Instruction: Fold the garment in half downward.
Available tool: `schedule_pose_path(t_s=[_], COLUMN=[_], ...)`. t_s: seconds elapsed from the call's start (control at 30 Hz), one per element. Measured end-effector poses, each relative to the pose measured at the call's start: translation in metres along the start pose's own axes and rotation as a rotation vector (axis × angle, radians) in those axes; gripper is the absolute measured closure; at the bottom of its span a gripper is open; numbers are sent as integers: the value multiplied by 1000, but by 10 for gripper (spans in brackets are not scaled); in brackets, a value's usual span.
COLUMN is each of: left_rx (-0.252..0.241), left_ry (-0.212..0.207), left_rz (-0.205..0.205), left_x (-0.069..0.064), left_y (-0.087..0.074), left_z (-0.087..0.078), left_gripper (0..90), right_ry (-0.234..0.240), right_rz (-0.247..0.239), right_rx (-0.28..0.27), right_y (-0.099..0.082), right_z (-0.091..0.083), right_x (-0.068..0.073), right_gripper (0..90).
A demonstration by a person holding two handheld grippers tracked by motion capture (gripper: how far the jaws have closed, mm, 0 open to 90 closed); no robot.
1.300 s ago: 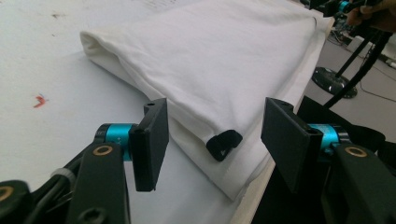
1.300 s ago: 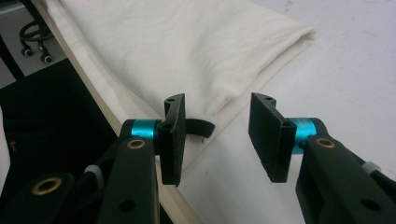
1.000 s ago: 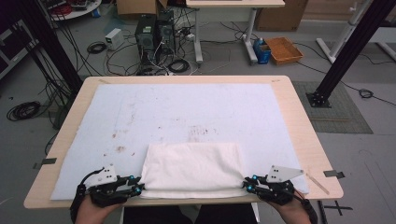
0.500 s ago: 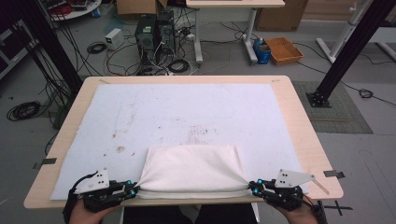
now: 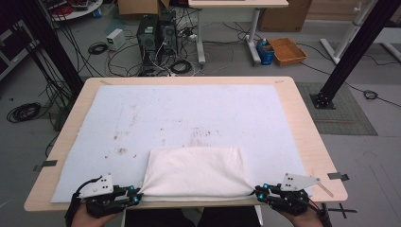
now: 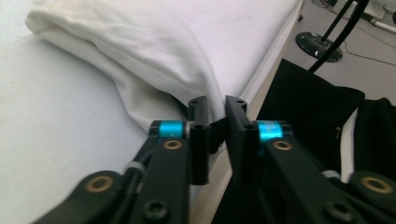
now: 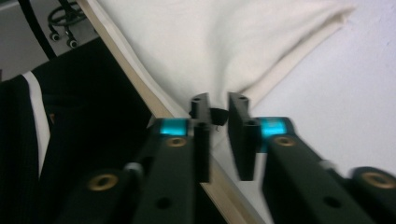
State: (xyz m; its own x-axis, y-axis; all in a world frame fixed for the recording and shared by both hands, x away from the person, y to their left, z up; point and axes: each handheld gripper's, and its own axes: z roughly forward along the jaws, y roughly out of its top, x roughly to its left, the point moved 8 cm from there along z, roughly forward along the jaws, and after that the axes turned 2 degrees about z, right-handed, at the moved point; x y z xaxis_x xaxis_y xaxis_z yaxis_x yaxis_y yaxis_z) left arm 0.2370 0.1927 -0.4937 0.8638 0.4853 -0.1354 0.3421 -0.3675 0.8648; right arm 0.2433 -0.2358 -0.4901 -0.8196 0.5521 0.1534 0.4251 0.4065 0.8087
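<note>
A folded white cloth [image 5: 196,172] lies on the pale mat near the table's front edge. My left gripper [image 5: 137,198] is at its front left corner and my right gripper [image 5: 257,191] at its front right corner, both held low by hands. In the left gripper view the cloth [image 6: 154,51] tapers to a tip between the jaws of the left gripper [image 6: 217,109], which have just been opening and stand slightly apart. In the right gripper view the corner of the cloth [image 7: 224,46] reaches the narrow gap of the right gripper [image 7: 218,109], whose jaws have also just been opening.
The stained pale mat [image 5: 189,109] covers most of the wooden table [image 5: 307,137]. The table's front edge runs right under both grippers. Behind the table, computer towers [image 5: 156,35], cables and an orange tray [image 5: 287,49] sit on the floor.
The cloth's front right corner was drawn out sideways, and its front edge now lies straighter. Both hands sit a little closer to the table's front edge.
</note>
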Motion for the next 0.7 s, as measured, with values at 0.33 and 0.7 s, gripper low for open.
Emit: schedule_pose_path(t_s=[0.33,0.7], left_rx=[-78,-84], left_ry=[96,121], left_rz=[-34,-38], left_x=[21,54], left_y=[25,60], left_z=[-15,13], left_gripper=[332,302], right_ry=[-83,-143], right_rz=[34,20], right_rx=[-102,-101], right_y=[28,64], right_z=[-10,15], right_x=[-19,-49], right_gripper=[429,368])
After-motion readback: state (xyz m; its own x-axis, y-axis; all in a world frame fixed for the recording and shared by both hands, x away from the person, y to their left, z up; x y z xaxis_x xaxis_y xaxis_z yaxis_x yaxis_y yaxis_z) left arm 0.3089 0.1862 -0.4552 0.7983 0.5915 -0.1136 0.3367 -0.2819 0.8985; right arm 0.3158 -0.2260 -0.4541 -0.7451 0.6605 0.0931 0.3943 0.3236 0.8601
